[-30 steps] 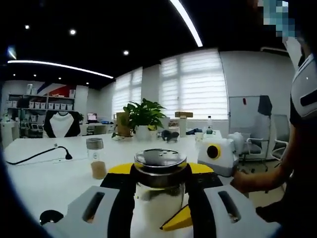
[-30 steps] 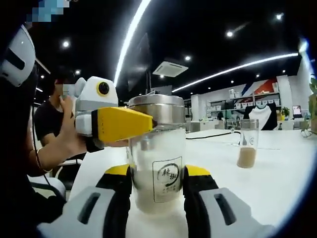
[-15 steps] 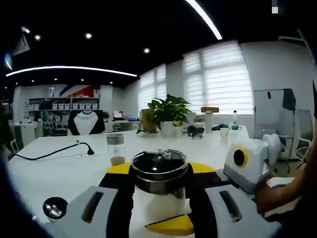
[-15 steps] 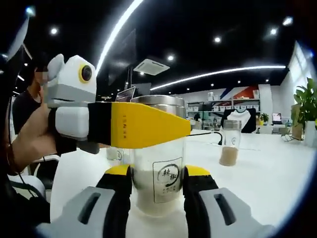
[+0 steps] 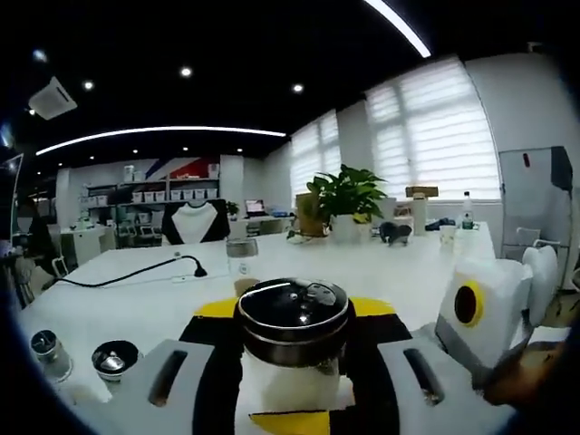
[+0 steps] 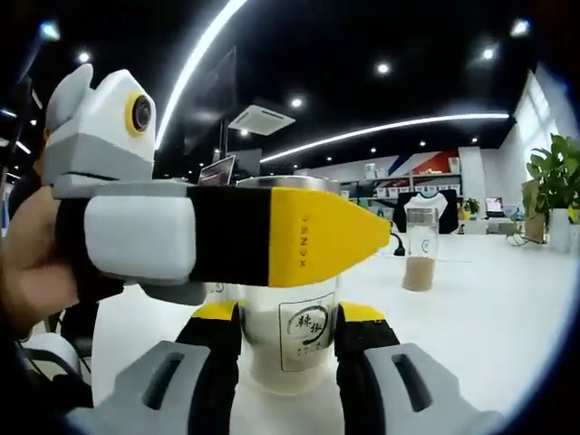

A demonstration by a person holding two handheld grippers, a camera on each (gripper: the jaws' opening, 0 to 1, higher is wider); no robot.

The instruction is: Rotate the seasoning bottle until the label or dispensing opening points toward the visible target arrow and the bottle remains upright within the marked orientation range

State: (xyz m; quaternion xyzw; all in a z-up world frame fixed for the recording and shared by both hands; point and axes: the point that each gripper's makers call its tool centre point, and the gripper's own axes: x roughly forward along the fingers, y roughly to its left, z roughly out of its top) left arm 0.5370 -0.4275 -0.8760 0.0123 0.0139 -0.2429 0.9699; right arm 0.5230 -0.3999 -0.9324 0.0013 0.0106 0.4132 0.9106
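Both my grippers clamp one upright seasoning bottle [image 6: 290, 340]: right gripper [image 6: 288, 349] closed around its glass body, left gripper [image 5: 292, 331] closed beneath its metal lid [image 5: 293, 306].

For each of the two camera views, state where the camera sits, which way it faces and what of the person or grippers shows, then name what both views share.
Left gripper view: rides the left gripper, facing down the white table towards the windows; right gripper at right.
Right gripper view: rides the right gripper, facing the shelving; left gripper and a hand cross it.
Shared: the seasoning bottle between both jaw pairs, and a second bottle.
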